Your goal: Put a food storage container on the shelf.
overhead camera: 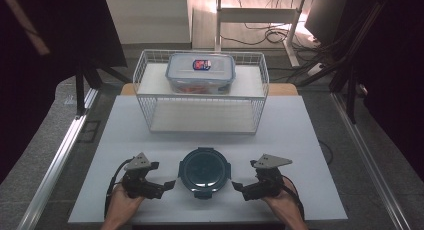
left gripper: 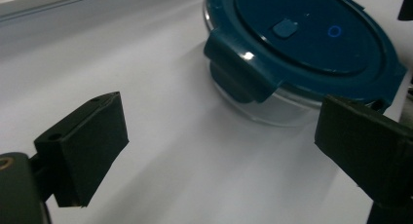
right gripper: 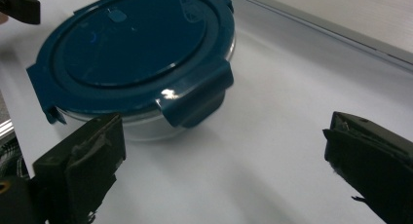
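Note:
A round glass container with a dark blue clip-on lid point(overhead camera: 204, 171) sits near the table's front edge, between my two grippers. My left gripper point(overhead camera: 167, 186) rests just left of it, open, jaws wide apart and empty; its own view shows the container point(left gripper: 302, 48) ahead and to the right, with one lid clip point(left gripper: 239, 68) folded down. My right gripper point(overhead camera: 239, 188) rests just right of the container, open and empty; in its view the container point(right gripper: 131, 53) lies ahead to the left. Neither gripper touches it.
A white wire basket rack point(overhead camera: 201, 92) stands at the back of the white table point(overhead camera: 300, 140), with a rectangular clear box with a blue-grey lid point(overhead camera: 200, 72) on its upper shelf. Its lower shelf is bare. Metal rails run along both sides of the table.

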